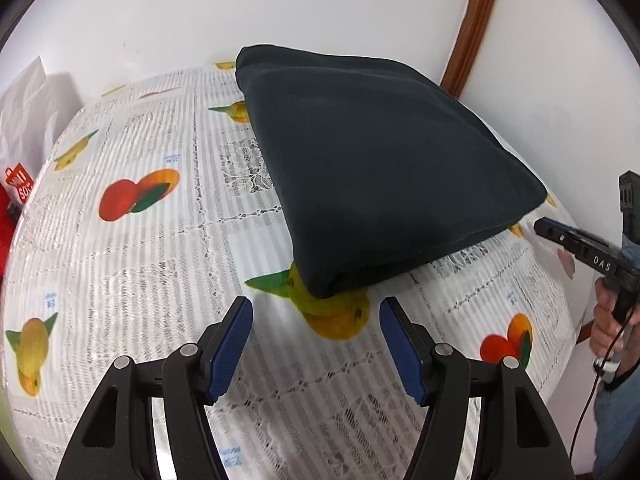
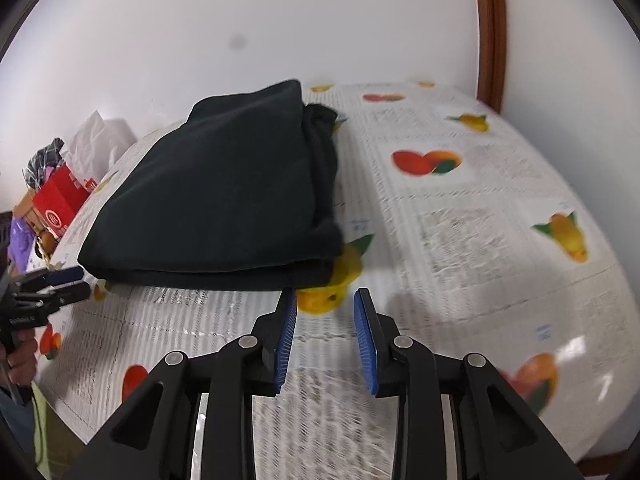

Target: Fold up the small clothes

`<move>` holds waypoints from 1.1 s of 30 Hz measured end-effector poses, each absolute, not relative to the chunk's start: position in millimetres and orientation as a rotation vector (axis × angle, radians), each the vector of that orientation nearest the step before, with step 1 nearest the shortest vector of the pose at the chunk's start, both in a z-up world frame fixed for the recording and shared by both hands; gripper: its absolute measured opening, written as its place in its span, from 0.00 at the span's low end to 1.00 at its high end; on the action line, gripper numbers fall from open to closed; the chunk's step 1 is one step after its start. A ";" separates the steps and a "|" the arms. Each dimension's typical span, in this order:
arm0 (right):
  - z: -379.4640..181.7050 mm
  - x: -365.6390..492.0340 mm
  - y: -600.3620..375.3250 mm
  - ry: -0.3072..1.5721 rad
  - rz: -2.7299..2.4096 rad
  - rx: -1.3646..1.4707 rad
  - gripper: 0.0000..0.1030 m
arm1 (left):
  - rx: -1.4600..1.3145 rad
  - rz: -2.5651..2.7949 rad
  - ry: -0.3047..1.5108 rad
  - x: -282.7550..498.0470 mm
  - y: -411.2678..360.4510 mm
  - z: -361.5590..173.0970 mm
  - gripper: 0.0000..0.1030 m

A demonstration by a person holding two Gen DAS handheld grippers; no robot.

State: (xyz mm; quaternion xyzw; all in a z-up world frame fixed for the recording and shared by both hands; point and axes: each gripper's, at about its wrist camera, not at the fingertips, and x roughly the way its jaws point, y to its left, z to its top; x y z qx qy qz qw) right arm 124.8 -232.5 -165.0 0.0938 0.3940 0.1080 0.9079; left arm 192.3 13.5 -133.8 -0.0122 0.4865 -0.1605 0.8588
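Note:
A dark folded garment (image 1: 376,160) lies on the table with its near corner just beyond my left gripper (image 1: 316,312), whose jaws stand open with nothing between them. In the right wrist view the same garment (image 2: 224,196) lies as a folded stack, its near right corner just ahead of my right gripper (image 2: 325,300). That gripper is open with a narrow gap and holds no cloth. The right gripper (image 1: 560,236) also shows at the right edge of the left wrist view, beside the garment's right corner. At the left edge of the right wrist view the left gripper (image 2: 68,284) shows.
A tablecloth (image 1: 160,280) printed with fruit covers the table. A white bag (image 1: 28,112) and red packaging (image 2: 60,200) sit at the table's left end. A white wall with brown door trim (image 1: 472,28) stands behind. A hand (image 1: 608,320) holds the right gripper.

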 end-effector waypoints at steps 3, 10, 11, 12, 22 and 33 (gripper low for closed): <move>-164.8 133.0 -230.5 0.787 0.234 0.251 0.29 | -0.040 -0.352 1.011 197.3 10.2 -131.7 0.51; -168.7 161.0 -212.7 0.811 0.212 0.162 0.08 | 0.002 -0.356 0.985 215.5 2.6 -135.5 0.23; -168.7 164.1 -211.0 0.806 0.211 0.156 0.08 | 0.003 -0.357 0.978 217.1 3.3 -136.1 0.22; -168.3 166.6 -210.0 0.804 0.210 0.153 0.08 | 0.002 -0.356 0.972 218.4 4.0 -136.5 0.21; -165.8 200.0 -194.3 0.804 0.188 0.149 0.08 | -0.055 -0.331 0.989 245.2 14.3 -140.2 0.21; -133.2 155.0 -234.3 0.736 0.204 0.122 0.19 | -0.004 -0.372 1.024 241.0 7.2 -144.2 0.34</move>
